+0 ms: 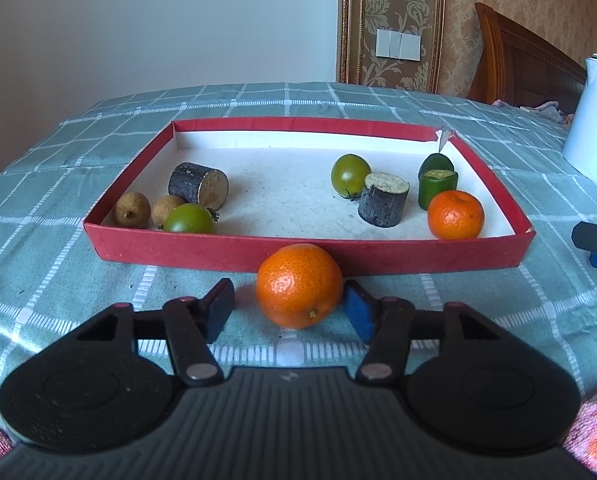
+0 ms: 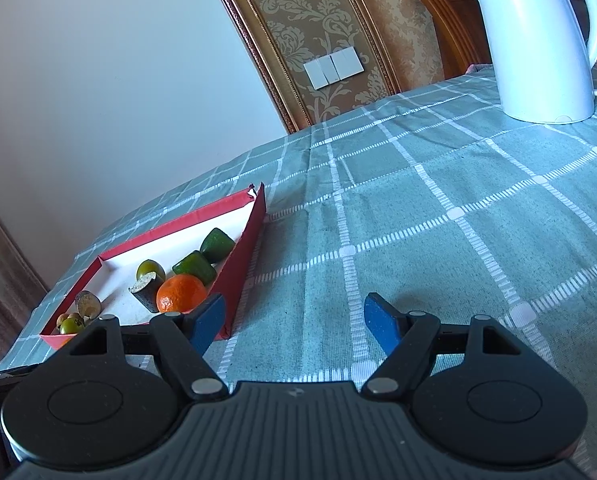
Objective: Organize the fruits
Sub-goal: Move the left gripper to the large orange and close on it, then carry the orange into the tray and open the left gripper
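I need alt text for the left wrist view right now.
The left gripper has its fingers either side of a round orange mandarin on the teal checked tablecloth; a gap shows at one finger. Behind sits a shallow red cardboard tray holding other fruit.

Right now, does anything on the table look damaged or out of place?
Two things. The red tray is torn open at its far right corner, where the rim splits. Also, one orange sits outside the tray on the tablecloth, against the front wall, between the left gripper fingers.
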Action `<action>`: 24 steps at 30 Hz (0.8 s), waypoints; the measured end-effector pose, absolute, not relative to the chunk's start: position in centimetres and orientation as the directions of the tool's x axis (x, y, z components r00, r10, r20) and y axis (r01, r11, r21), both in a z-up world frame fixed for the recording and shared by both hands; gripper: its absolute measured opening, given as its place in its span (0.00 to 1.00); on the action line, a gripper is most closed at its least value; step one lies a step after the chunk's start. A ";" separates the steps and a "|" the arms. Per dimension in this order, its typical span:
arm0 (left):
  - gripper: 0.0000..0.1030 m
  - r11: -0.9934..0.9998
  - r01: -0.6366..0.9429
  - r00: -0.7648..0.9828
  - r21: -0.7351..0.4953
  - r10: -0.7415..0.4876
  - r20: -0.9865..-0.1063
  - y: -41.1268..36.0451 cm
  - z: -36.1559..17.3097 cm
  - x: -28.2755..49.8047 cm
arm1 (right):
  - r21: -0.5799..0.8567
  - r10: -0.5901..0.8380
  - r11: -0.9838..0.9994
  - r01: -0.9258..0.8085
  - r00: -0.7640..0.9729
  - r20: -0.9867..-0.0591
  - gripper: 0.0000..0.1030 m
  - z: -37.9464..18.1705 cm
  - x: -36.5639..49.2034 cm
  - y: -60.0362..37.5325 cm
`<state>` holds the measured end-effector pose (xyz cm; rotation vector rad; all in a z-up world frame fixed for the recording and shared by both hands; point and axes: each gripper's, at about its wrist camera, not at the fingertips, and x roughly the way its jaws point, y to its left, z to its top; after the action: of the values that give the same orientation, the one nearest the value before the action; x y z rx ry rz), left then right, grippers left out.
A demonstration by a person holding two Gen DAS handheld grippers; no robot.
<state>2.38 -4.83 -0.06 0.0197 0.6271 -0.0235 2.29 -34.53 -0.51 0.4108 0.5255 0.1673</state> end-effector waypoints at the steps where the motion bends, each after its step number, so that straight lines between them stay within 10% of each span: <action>1: 0.43 0.999 0.035 0.812 0.011 -0.022 -0.583 -4.9 0.0 2.3 | 0.423 0.259 0.905 -0.051 0.854 -0.451 0.74 -0.5 2.3 -34.6; 24: 0.38 0.998 -0.001 0.897 0.059 0.027 -0.440 -4.4 5.2 0.8 | 0.450 0.283 0.890 -0.075 0.864 -0.417 0.74 -0.4 2.0 -34.8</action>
<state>0.76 -4.36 5.16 0.0578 0.4566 0.0143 1.97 -34.85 -0.42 0.4373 0.4963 0.1942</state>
